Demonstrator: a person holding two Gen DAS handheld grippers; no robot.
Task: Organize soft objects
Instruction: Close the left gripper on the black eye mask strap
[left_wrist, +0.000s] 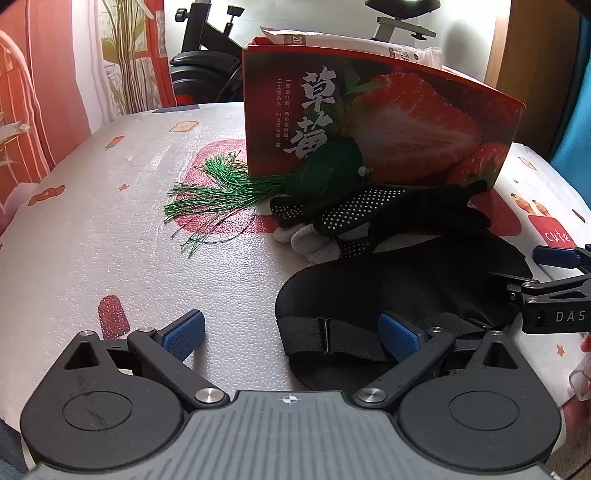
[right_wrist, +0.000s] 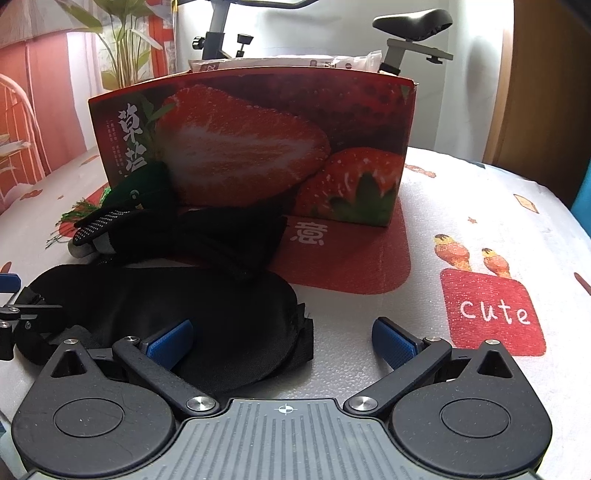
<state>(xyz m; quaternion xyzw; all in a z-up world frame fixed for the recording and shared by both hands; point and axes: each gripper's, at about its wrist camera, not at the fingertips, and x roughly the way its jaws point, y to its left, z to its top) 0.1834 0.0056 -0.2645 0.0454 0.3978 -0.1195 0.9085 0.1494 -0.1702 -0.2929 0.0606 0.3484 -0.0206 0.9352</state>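
Both grippers spread wide and empty, black satin eye mask (left_wrist: 399, 280) with elastic strap, dotted black glove (left_wrist: 354, 218)

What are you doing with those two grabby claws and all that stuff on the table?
A person holds two grabbers to tidy soft things. Both the left gripper and the right gripper are open and holding nothing. A black eye mask lies right in front of them, each gripper with one finger over it. Behind it are black gloves and a green tassel ornament, resting by the strawberry box. Nothing is picked up yet.
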